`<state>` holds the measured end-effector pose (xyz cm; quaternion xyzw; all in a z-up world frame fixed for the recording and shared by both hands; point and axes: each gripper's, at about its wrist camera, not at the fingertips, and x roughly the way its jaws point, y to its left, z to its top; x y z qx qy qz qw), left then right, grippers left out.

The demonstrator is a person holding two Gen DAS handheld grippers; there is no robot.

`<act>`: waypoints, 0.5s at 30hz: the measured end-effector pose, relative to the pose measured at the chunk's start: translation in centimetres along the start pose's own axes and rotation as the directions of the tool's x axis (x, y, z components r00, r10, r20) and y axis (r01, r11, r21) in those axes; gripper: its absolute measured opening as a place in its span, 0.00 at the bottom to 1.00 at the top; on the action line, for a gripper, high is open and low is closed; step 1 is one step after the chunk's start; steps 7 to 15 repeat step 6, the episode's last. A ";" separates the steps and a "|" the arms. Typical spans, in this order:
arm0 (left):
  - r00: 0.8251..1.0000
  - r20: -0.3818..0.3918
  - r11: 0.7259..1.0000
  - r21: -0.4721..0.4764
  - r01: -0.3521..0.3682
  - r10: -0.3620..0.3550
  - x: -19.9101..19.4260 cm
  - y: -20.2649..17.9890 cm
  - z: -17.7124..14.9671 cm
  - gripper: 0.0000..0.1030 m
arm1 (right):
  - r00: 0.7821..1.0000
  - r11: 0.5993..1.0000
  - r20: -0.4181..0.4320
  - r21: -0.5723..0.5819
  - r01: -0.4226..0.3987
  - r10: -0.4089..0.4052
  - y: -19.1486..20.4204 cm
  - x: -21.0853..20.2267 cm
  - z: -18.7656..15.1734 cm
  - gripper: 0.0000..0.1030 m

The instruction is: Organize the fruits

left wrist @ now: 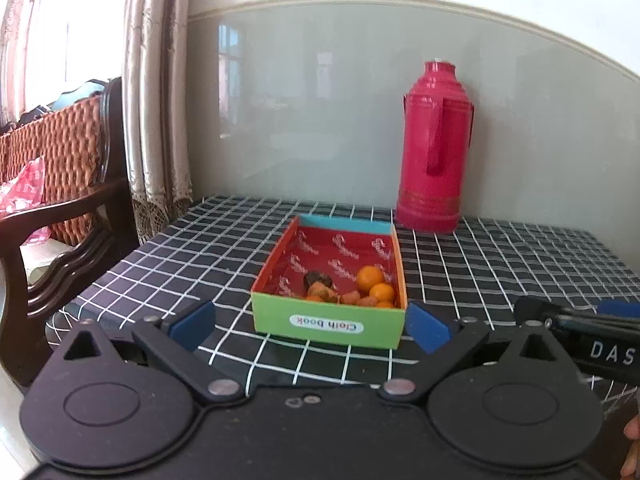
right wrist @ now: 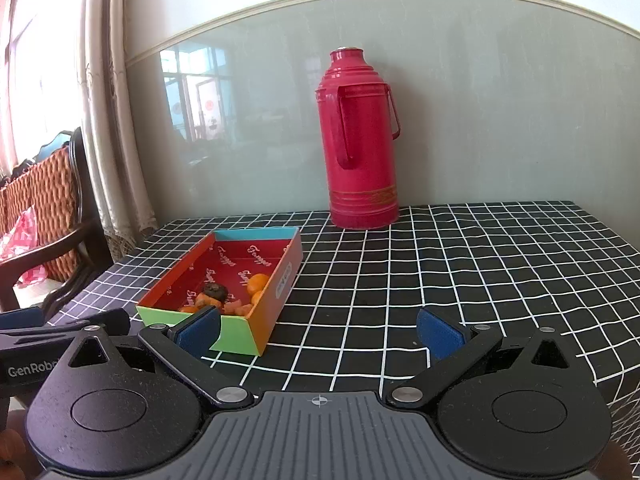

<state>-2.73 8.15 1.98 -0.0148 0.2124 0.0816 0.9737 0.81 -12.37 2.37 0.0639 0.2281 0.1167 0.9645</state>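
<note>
left claw [left wrist: 310, 326] wide open, empty, just before box [left wrist: 328, 322] | right claw [right wrist: 320, 330] wide open, empty, right of box | fruits [left wrist: 370, 278] piled in box's near end | risk: my claws nudge light box, it slides on tabletop [right wrist: 440, 280]

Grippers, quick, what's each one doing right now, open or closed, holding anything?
Left gripper: open, holding nothing, in front of the box.
Right gripper: open, holding nothing, above the checked tablecloth.

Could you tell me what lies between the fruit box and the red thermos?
Only bare checked tablecloth separates the box from the thermos; the right wrist view shows it best.
</note>
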 end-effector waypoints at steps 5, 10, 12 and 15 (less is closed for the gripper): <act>1.000 0.016 1.000 0.017 -0.005 0.005 0.0 -0.2 0.2 0.90 | 1.000 1.000 0.001 0.003 0.002 -0.002 0.0 0.1 0.0 1.00; 1.000 0.021 1.000 0.019 -0.009 0.008 0.0 -0.3 0.3 0.92 | 1.000 1.000 0.002 0.003 0.002 -0.002 -0.1 0.1 0.0 1.00; 1.000 0.021 1.000 0.019 -0.009 0.008 0.0 -0.3 0.3 0.92 | 1.000 1.000 0.002 0.003 0.002 -0.002 -0.1 0.1 0.0 1.00; 1.000 0.021 1.000 0.019 -0.009 0.008 0.0 -0.3 0.3 0.92 | 1.000 1.000 0.002 0.003 0.002 -0.002 -0.1 0.1 0.0 1.00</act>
